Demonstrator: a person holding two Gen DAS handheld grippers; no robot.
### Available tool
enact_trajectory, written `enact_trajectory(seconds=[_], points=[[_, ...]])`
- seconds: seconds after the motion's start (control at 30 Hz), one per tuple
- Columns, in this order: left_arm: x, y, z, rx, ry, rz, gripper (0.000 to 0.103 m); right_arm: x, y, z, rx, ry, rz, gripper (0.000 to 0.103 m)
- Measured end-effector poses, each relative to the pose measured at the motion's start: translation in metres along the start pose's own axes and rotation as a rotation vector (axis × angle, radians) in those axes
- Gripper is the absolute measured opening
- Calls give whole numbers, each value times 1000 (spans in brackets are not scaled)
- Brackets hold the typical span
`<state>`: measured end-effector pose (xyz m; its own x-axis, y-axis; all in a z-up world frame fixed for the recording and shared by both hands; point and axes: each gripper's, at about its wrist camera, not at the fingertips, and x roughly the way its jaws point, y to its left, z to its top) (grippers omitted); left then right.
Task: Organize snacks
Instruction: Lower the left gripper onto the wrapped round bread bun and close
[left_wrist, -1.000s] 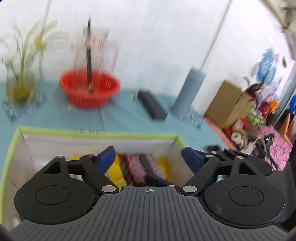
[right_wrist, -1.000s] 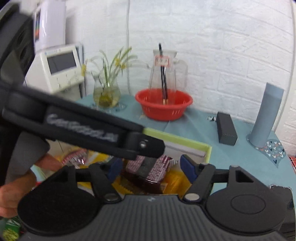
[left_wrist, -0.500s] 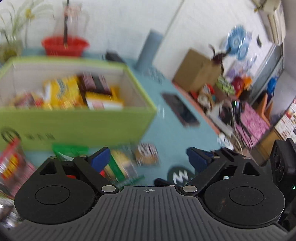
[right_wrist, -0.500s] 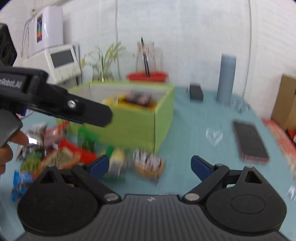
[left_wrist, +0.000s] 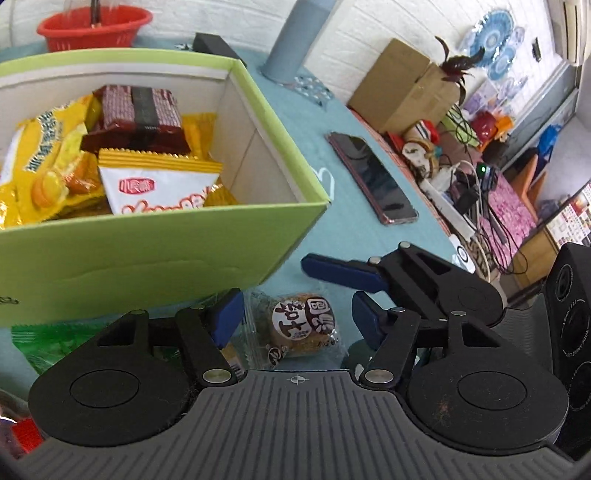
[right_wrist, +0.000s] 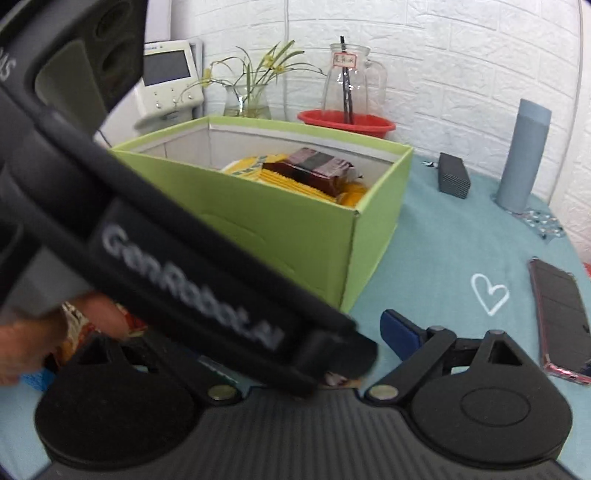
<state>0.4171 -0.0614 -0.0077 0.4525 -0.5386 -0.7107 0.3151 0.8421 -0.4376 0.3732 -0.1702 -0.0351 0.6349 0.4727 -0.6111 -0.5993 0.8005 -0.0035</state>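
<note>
Since the earlier frames, both tools have come away from above the green box and dropped to the desk in front of it, so the box's near wall now fills the view where its inside did before. The left tool (left_wrist: 291, 317) straddles a small round cake in a clear wrapper (left_wrist: 301, 328) that lies on the desk just beside the box's front corner; its jaws are closing, the wrapper is between them, and the blue pads do not yet press on it, so the tool is still released. The right tool (right_wrist: 310, 343) stands wide, nothing in it; its left finger is hidden behind the body of the left tool, which crosses the right wrist view together with the person's hand (right_wrist: 33, 336). Its jaws are narrowing a little. I judge it is waiting near the same cake or heading for another loose snack.

A green packet (left_wrist: 55, 343) lies beside the cake against the box's foot. The green box (left_wrist: 155, 251) already holds a yellow bag, a white and orange packet and a dark red one stacked loosely, which suggests it is the collecting place.

The desk (right_wrist: 443, 258) wears a teal cloth with a white heart. Farther off lie a phone (right_wrist: 561, 314), a black block, a grey cylinder, a red basin (right_wrist: 347, 122) with a glass jug, and a vase of flowers before a white brick wall.
</note>
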Motion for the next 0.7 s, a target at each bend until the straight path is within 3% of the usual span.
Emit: enact_trajectory(seconds=[0.17, 0.47, 0.7], points=[[-5, -7, -22, 17, 42, -60, 53, -30, 12, -25, 98, 12, 31, 94], [-48, -40, -115, 96, 31, -110, 55, -102, 80, -94, 183, -26, -7, 95], [-88, -37, -171, 15, -37, -142, 60, -136, 132, -121, 170, -49, -31, 94]])
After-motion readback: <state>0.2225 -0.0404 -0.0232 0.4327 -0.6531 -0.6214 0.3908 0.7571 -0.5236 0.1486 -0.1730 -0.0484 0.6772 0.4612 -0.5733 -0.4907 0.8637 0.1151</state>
